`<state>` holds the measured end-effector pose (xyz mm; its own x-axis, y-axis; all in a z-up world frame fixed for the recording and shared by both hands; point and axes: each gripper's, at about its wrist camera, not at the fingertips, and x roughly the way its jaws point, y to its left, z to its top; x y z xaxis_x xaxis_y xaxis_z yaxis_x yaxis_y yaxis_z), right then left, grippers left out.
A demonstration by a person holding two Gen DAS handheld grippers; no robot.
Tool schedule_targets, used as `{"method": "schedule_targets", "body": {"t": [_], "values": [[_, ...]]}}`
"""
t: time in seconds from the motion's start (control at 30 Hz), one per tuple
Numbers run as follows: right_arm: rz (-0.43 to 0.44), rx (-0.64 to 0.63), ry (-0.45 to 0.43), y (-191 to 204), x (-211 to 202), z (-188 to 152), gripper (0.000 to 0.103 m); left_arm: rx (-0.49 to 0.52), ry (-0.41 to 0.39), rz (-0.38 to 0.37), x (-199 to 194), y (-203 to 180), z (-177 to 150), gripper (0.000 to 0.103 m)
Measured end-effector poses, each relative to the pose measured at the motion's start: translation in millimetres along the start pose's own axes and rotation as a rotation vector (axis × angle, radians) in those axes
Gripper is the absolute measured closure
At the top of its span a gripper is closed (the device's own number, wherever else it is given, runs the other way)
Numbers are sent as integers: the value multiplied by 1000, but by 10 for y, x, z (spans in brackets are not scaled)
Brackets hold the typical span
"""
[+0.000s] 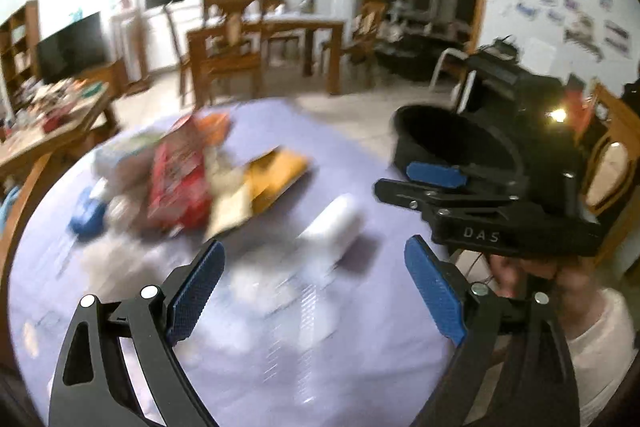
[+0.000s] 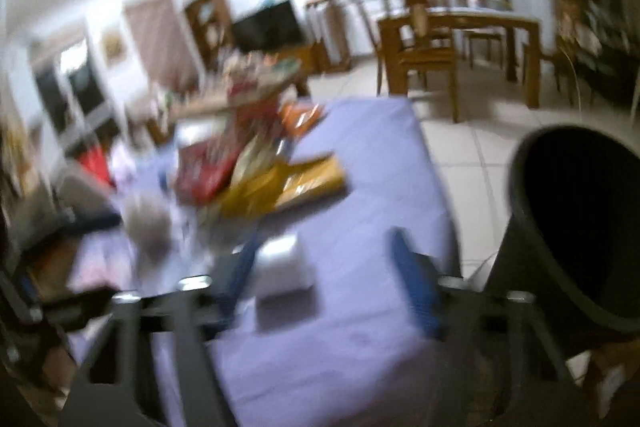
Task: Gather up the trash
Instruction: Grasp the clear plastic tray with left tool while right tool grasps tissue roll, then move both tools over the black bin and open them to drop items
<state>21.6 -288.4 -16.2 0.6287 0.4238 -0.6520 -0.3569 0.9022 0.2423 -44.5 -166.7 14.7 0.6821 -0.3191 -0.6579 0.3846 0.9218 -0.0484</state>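
Observation:
A table with a purple cloth holds a blurred pile of trash: a red wrapper, a yellow packet, a blue item and a white roll. A black bin stands off the table's right edge. My left gripper is open and empty above the cloth, just short of the white roll. My right gripper is open and empty; the white roll lies near its left finger. It also shows in the left wrist view, in front of the bin. The bin is at the right.
A wooden dining table with chairs stands behind on the tiled floor. A cluttered low table is at the left. A chair and dark equipment stand at the right beyond the bin.

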Motion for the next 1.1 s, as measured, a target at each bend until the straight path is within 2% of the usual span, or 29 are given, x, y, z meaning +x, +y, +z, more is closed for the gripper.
{"method": "schedule_targets", "body": {"t": [0.1, 0.2, 0.3, 0.4, 0.47, 0.53, 0.57, 0.6, 0.63, 0.7, 0.8, 0.83, 0.87, 0.97, 1.1], "values": [[-6, -72, 56, 285, 193, -79, 51, -21, 56, -23, 92, 175, -154, 10], [-16, -89, 66, 323, 263, -136, 51, -21, 98, -52, 195, 209, -238, 10], [-39, -115, 87, 411, 347, -142, 51, 28, 138, -45, 344, 170, -282, 10], [-43, -118, 96, 366, 410, -168, 50, 23, 165, -52, 466, 204, -309, 10], [-42, -110, 102, 332, 424, -155, 45, -1, 180, -62, 530, 260, -336, 11], [-43, -111, 102, 343, 476, -133, 36, -19, 188, -77, 564, 305, -329, 19], [-44, -114, 99, 345, 475, -129, 34, -26, 187, -80, 572, 324, -339, 29], [-46, -119, 97, 350, 484, -120, 33, -42, 197, -91, 591, 360, -343, 38], [-48, -123, 97, 350, 492, -106, 33, -55, 200, -99, 599, 394, -356, 41], [-57, -130, 97, 363, 549, -61, 33, -69, 191, -110, 582, 431, -350, 55], [-69, -132, 110, 366, 668, 12, 33, -94, 179, -124, 561, 482, -347, 55], [-68, -131, 120, 362, 708, 26, 37, -99, 179, -128, 558, 494, -350, 55], [-62, -126, 140, 358, 759, 39, 52, -106, 179, -133, 557, 508, -354, 56], [-43, -102, 131, 306, 764, 51, 52, -111, 163, -137, 524, 512, -337, 56], [7, -31, 58, 159, 589, 64, 52, -93, 115, -112, 448, 495, -278, 57]]}}
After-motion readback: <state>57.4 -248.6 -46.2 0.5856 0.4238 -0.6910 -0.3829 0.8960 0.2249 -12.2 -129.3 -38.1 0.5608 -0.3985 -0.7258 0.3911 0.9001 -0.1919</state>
